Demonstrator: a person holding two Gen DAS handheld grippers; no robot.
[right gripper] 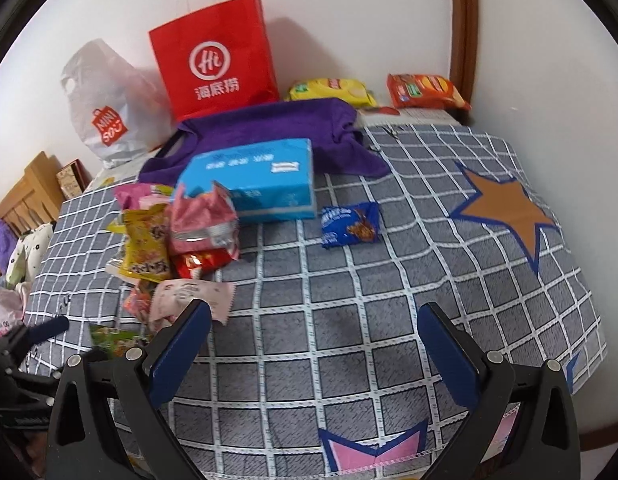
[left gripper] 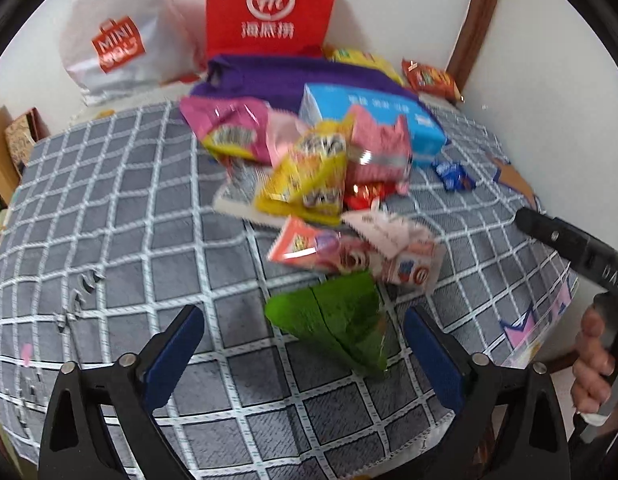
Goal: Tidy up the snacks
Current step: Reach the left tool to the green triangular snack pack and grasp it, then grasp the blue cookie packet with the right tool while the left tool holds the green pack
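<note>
A heap of snack packets lies on the grey checked cloth (left gripper: 109,220): a yellow packet (left gripper: 309,176), pink packets (left gripper: 381,148), a magenta packet (left gripper: 233,128), a pale pink packet (left gripper: 393,232) and a green packet (left gripper: 341,316). My left gripper (left gripper: 305,344) is open, its fingers on either side of the green packet, not touching it. My right gripper (right gripper: 315,340) is open and empty over bare cloth, right of the heap (right gripper: 181,236). A blue packet (right gripper: 351,224) lies alone ahead of it.
A blue tissue box (right gripper: 257,184) and a purple cloth (right gripper: 269,128) lie behind the heap. A red paper bag (right gripper: 217,60) and a white plastic bag (right gripper: 105,112) stand by the wall. Yellow (right gripper: 333,90) and orange (right gripper: 425,90) packets lie at the back right.
</note>
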